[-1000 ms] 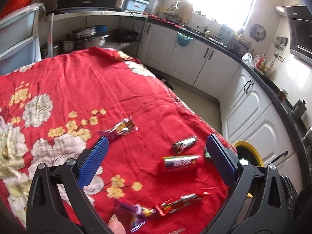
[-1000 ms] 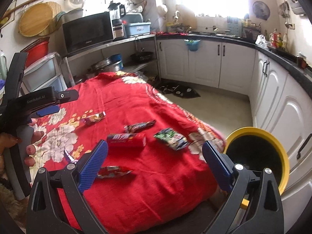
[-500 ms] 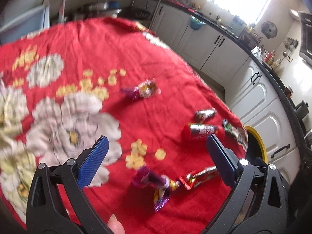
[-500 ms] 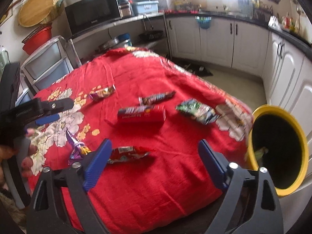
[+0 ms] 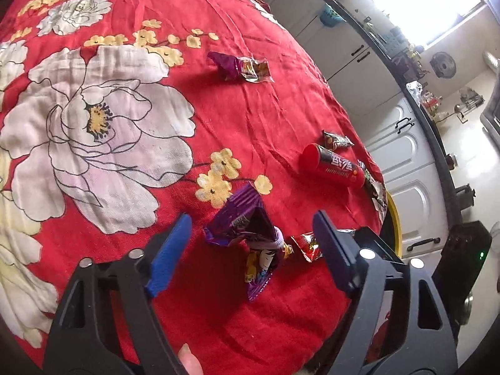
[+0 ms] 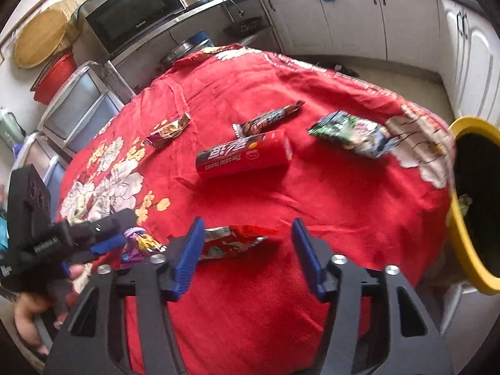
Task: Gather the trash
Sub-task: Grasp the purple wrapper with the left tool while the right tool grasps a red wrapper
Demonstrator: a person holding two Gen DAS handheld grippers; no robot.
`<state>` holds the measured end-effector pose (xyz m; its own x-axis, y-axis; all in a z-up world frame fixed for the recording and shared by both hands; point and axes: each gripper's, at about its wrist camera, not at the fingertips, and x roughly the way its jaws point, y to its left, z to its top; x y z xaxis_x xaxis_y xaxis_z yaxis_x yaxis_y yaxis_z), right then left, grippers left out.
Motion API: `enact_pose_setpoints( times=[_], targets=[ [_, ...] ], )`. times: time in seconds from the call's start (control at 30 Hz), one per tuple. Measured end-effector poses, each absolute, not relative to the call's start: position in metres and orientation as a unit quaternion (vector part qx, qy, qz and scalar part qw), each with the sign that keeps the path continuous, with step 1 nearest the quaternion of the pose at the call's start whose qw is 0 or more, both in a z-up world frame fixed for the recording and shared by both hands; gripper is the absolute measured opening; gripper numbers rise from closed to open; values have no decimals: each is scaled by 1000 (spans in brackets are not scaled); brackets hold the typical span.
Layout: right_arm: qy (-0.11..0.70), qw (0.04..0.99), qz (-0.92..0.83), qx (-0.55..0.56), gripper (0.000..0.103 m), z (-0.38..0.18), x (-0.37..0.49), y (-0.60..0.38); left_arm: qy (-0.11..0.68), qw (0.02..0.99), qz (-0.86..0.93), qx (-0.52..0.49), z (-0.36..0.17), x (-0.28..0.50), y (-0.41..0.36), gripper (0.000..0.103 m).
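Trash lies scattered on a red floral tablecloth (image 5: 265, 115). A crumpled purple wrapper (image 5: 247, 231) sits between the blue pads of my left gripper (image 5: 251, 218). Its jaws are closing, and the pads stand clear of the wrapper. A red snack wrapper (image 6: 232, 240) lies between the pads of my right gripper (image 6: 247, 223). These jaws are closing too, with no visible pinch. In the right wrist view the left gripper (image 6: 103, 240) hovers over the purple wrapper (image 6: 140, 240). A yellow-rimmed bin (image 6: 462, 228) stands off the table's right edge.
Further out lie a red can (image 6: 243, 157), a dark candy bar wrapper (image 6: 268, 117), a green packet (image 6: 353, 134) and a purple-gold wrapper (image 6: 168, 129). White cabinets (image 6: 406, 15) and a shelf with a microwave (image 6: 134, 9) surround the table. A hand (image 6: 28, 322) holds the left gripper.
Both grippers have sunk toward the tablecloth and tilted downward. Their jaws have narrowed, the left around the purple wrapper and the right around the red one.
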<state>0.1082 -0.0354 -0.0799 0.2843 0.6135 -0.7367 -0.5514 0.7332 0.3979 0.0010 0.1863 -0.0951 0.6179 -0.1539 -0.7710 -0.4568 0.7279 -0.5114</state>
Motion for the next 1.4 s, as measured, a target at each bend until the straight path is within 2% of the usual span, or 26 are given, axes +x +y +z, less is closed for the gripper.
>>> enact_pose_setpoints(
  times=[0.03,0.1,0.2,0.23,0.27,0.3,0.4,0.63,0.67,0.7,0.77,1.07,1.13,1.17,1.27,1.3,1.4],
  targets=[
    [479,798,365,33,41,-82,109,-33,427,826,93,-357,-95,1,185,63],
    [488,790,370,35,25,-87,111,-29,429,826,95,-354,-97,2,183,51],
    [487,788,376,32,19,-89,110,-27,435,828,96,-341,-99,4,179,36],
    [485,788,378,30,17,-89,109,-26,434,829,95,-341,-100,5,179,35],
    [483,788,381,28,2,-89,108,-25,433,830,95,-339,-100,5,179,32],
    [482,788,382,25,1,-89,108,-25,433,832,93,-334,-100,5,179,30],
    [477,790,385,14,1,-89,106,-23,433,836,91,-325,-101,6,177,23],
    [474,796,375,40,2,-83,110,-33,429,841,83,-320,-98,8,177,21],
    [479,793,372,51,13,-82,114,-33,427,842,82,-318,-96,8,177,21],
    [481,793,369,58,30,-81,115,-34,424,846,83,-312,-92,8,177,21],
    [480,797,361,66,41,-79,119,-32,415,853,85,-304,-85,6,178,21],
    [515,781,349,59,44,-91,142,5,367,887,103,-263,-42,-3,188,21],
    [515,780,351,55,42,-94,143,8,358,891,104,-259,-34,-4,189,21],
    [513,782,351,48,34,-94,141,10,355,893,104,-257,-31,-4,190,21],
    [500,790,354,13,28,-95,134,16,349,895,105,-256,-27,-2,190,21],
    [496,792,356,6,10,-95,132,16,349,895,105,-256,-26,-1,191,21],
    [500,785,366,8,8,-98,131,14,349,897,102,-252,-25,4,188,21]
  ],
)
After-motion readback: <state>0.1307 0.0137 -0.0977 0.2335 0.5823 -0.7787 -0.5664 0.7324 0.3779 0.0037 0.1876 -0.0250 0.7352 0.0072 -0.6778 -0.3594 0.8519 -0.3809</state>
